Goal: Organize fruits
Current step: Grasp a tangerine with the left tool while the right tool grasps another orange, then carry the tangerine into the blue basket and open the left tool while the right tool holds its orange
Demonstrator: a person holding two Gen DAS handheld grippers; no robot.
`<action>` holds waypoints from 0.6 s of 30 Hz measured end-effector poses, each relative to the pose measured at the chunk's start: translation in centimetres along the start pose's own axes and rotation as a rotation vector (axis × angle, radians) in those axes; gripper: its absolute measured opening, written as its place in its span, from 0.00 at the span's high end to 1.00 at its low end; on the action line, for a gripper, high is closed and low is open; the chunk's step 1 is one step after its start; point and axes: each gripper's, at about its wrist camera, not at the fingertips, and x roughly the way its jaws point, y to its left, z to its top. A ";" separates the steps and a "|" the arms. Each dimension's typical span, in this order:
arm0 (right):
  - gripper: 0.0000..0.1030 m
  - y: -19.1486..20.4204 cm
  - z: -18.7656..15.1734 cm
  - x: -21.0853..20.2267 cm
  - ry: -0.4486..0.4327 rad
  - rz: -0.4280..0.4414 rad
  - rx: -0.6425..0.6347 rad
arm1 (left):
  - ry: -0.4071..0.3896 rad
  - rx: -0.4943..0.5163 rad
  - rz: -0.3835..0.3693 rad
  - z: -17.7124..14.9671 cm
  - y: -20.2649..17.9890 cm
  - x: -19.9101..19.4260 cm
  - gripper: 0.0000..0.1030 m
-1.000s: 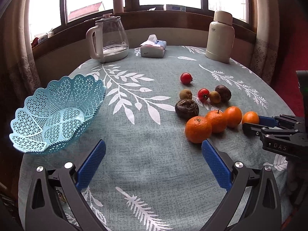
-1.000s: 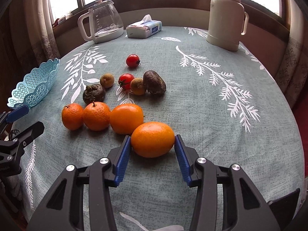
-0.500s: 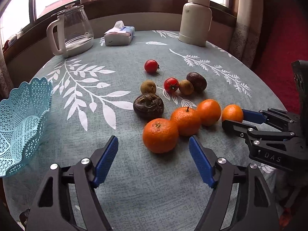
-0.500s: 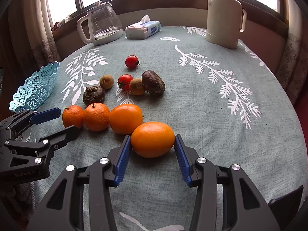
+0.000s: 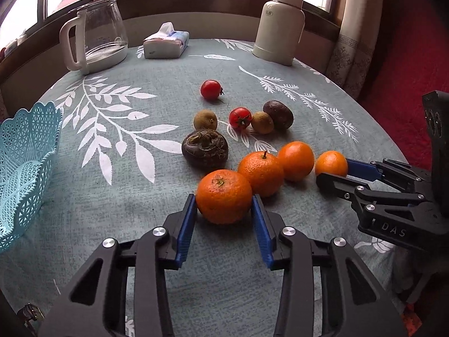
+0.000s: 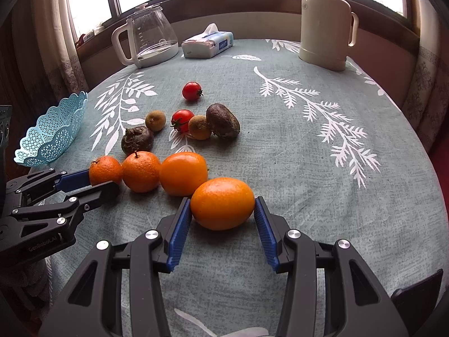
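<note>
Change since earlier: left gripper (image 5: 223,209) has been brought forward from open cloth and closed in around the nearest orange (image 5: 223,195); the right gripper is seen unmoved around its own orange

Left wrist view
Left tongs: both blue pads are pressed against the sides of the nearest orange at lower centre, which rests on the table (image 5: 140,196)
Orange row: three more oranges are lined up diagonally toward the right; the second orange (image 5: 261,173) touches the held one, the third orange (image 5: 295,160) sits just beyond
Right tongs: the right gripper (image 5: 334,170) is seen at the right edge, its fingers set either side of the fourth orange (image 5: 331,163)
Other fruit: a dark wrinkled fruit (image 5: 204,148) lies above the row; two small brown fruits, two red tomatoes and a dark oval fruit are grouped at centre
Basket: the blue basket (image 5: 25,165) stands at the left edge, well apart from the fruit

Right wrist view
Right tongs: the right gripper (image 6: 223,210) is narrowed onto the large orange (image 6: 222,203) at lower centre, both pads touching it
Left tongs: the left gripper (image 6: 102,178) is seen at lower left, closed about the far-left orange (image 6: 105,169)
Basket: the blue basket (image 6: 53,134) is at the left, apart from the row
Background: a glass kettle (image 6: 148,38), a tissue pack (image 6: 207,45) and a cream flask (image 6: 325,22) stand along the upper edge
</note>
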 end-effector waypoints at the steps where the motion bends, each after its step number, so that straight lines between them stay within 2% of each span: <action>1: 0.55 -0.1 0.0 0.0 -0.001 -0.001 0.005 | -0.003 -0.002 0.003 0.0 0.0 -0.1 0.61; 18: 0.55 -0.5 0.3 -1.4 -0.030 0.006 0.031 | -0.068 -0.015 0.094 0.0 0.7 -2.7 0.61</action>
